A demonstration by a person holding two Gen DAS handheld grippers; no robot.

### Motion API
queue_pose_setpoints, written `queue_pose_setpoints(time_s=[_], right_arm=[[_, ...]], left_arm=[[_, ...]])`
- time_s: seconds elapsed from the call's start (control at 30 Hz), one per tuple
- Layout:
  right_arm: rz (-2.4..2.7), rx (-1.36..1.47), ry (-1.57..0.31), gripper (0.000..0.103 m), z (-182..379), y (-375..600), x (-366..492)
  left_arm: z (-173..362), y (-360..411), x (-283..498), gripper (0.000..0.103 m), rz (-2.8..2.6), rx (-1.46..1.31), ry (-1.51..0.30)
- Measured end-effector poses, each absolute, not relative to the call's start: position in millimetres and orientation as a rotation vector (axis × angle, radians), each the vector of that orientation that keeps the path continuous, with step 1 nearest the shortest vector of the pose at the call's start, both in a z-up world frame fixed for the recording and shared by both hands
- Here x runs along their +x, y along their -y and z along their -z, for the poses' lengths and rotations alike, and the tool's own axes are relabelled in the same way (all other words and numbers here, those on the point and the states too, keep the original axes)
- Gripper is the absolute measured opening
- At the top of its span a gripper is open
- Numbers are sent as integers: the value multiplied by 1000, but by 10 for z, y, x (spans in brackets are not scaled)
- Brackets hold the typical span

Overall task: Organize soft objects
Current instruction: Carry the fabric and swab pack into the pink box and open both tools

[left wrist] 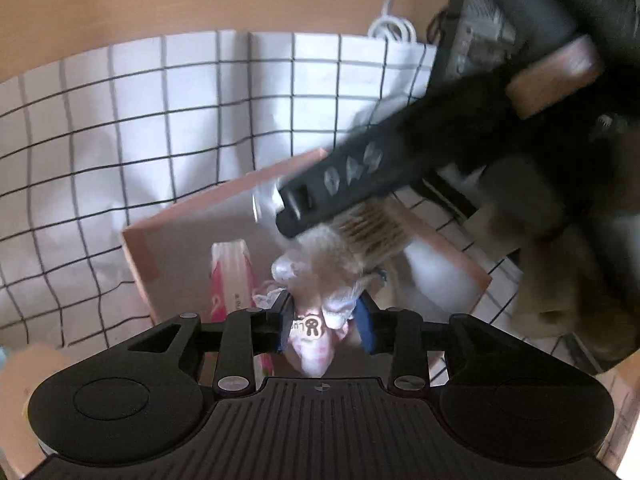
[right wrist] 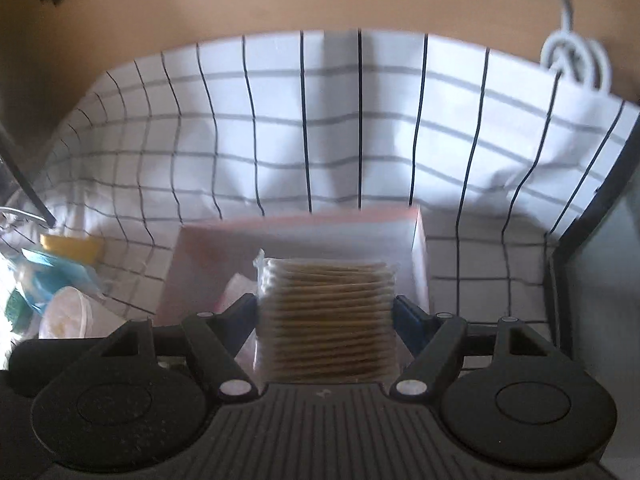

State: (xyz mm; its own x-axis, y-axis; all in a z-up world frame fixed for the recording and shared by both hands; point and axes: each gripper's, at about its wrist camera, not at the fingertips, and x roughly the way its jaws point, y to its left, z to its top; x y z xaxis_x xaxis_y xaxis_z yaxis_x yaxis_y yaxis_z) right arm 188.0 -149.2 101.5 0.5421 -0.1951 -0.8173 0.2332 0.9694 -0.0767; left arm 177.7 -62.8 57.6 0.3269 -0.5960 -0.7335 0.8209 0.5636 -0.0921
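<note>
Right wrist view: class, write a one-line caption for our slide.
Right gripper with its jaws clamped on a clear pack of cotton swabs above an open pink box on a grid-patterned cloth.

A home table: checked cloth (right wrist: pixel 320 128), household clutter (right wrist: pixel 60 280).

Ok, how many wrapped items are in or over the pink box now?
3: pink packet lying in the pink box; small plastic-wrapped item between left gripper jaws; cotton swab pack in right gripper. More may be hidden.
</note>
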Motion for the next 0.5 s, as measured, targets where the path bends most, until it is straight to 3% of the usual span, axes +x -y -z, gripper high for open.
queue_pose_setpoints(time_s=[0.23, 0.4, 0.5], right_arm=[[286, 35, -1023, 75, -777, 1505, 1993], [232, 161, -901, 76, -1146, 1491, 1837], [211, 187, -801, 85, -1461, 1456, 1699]], left_arm=[[-974, 195, 1656, 35, 927, 189, -708], [-1186, -202, 1559, 34, 831, 101, -663], [-1213, -494, 1494, 34, 791, 50, -670]])
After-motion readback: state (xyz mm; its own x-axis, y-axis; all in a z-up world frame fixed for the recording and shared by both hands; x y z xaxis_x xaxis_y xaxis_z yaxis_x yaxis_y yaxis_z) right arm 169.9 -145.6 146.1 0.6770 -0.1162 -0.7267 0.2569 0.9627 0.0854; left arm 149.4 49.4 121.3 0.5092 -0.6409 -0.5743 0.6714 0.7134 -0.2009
